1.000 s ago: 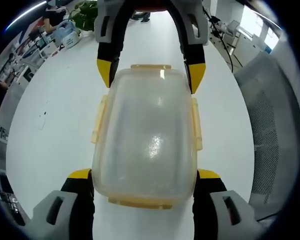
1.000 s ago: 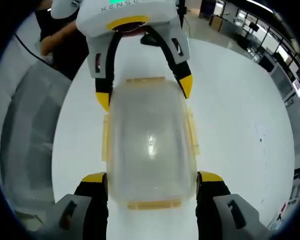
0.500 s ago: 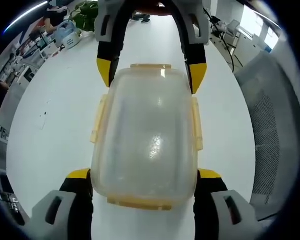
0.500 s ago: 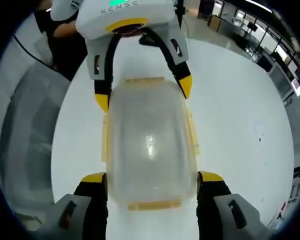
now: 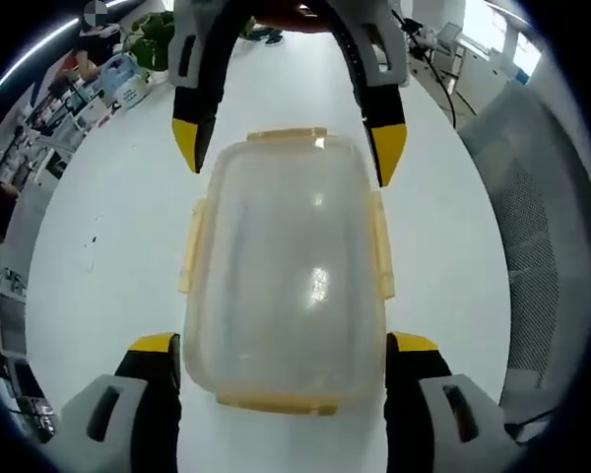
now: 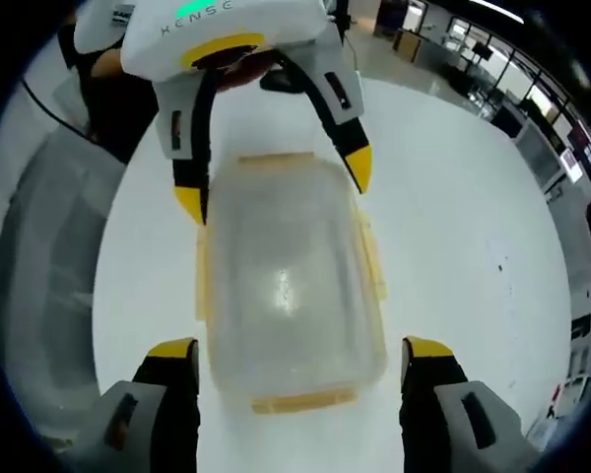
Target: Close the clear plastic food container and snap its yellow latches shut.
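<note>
**Container lies between two spread grippers**

The clear container (image 5: 288,271) lies on the white table (image 5: 108,246), lid on, yellow latches (image 5: 189,246) along its sides. The left gripper (image 5: 288,345) straddles one end with jaws apart, not gripping. The right gripper (image 6: 300,350) straddles the opposite end, also released.
</note>
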{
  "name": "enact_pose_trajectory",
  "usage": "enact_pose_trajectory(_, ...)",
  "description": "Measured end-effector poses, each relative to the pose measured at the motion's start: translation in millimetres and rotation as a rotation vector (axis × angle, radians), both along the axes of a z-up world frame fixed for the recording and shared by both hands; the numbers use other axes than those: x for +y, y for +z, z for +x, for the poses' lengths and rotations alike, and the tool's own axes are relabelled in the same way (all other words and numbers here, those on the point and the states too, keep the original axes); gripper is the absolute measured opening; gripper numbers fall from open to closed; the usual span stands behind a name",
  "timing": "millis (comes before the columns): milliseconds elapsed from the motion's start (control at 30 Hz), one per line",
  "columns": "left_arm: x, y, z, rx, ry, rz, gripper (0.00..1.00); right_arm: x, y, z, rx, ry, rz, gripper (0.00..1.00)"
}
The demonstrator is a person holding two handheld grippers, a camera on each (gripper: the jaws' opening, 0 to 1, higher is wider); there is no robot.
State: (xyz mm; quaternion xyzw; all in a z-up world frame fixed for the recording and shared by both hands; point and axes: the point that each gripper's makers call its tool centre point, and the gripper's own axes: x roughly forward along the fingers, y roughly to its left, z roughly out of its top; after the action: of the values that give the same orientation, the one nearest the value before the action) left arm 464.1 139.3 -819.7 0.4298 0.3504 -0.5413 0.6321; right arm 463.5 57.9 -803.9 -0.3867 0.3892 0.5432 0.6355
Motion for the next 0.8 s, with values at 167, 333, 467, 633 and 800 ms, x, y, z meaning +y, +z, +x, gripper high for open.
enact_pose_trajectory(167,3,1.7,0.8,-0.023,0.012,0.002,0.97,-3,2.7,-1,-0.014,-0.023,0.018,0.92)
enact_pose_trajectory(333,2,10.4,-0.1,-0.055,0.04,-0.029,0.99,-9,4.9,-4,-0.024,-0.061,0.027,0.92)
enact_pose_trajectory(467,3,17.0,0.5,-0.054,0.112,-0.091,0.99,-14,7.3,-5,-0.064,-0.079,0.03,0.92)
enact_pose_trajectory(633,6,15.7,-4.9,-0.053,0.142,-0.108,0.99,-12,11.4,-10,-0.057,-0.117,0.071,0.91)
enact_pose_trajectory(800,7,16.0,-10.2,-0.043,0.176,-0.129,0.99,-12,13.3,-13,-0.066,-0.138,0.085,0.91)
